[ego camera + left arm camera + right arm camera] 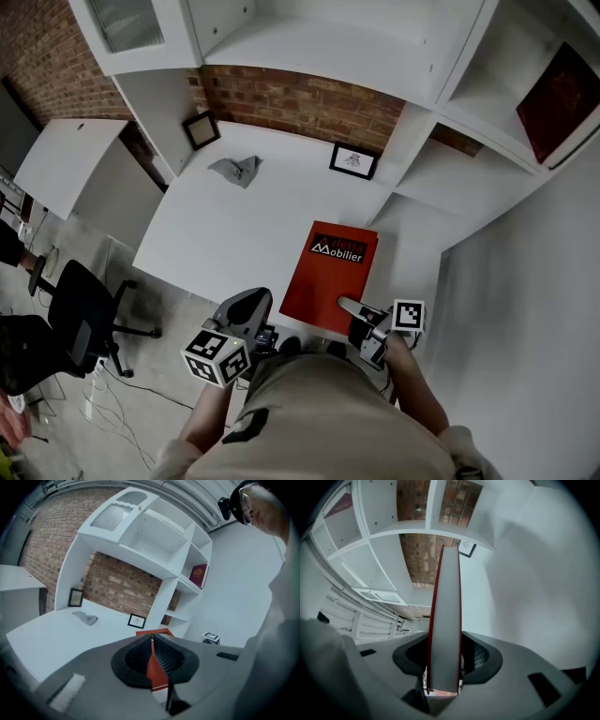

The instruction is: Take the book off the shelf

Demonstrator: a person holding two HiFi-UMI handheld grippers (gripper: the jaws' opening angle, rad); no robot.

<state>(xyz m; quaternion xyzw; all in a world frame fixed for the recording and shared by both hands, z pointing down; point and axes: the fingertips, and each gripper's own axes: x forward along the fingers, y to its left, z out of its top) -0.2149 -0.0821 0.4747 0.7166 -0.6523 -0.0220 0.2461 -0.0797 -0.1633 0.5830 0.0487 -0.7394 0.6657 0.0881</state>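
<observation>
So my right gripper [347, 306] is clamped on the near edge of the red book [328, 267]. In the right gripper view the white page edge runs straight out between the jaws, with both pads pressed against the covers. The book is off the shelf and stretches away from that gripper, cover up, low over the white desk [234, 234]. I honestly can't tell if it's resting on the desk or just above it. My left gripper [246, 314] is just left of the right one, at the desk's near edge, with its jaws closed together on nothing and a sliver of red showing behind them. Farther ahead of both, by the brick wall, there's a small framed picture [353, 160], a crumpled grey cloth [236, 170] left of it and another black frame [201, 129]. Up and to the right of my right gripper, a dark red book [562, 98] leans in the white shelf unit [487, 84].
</observation>
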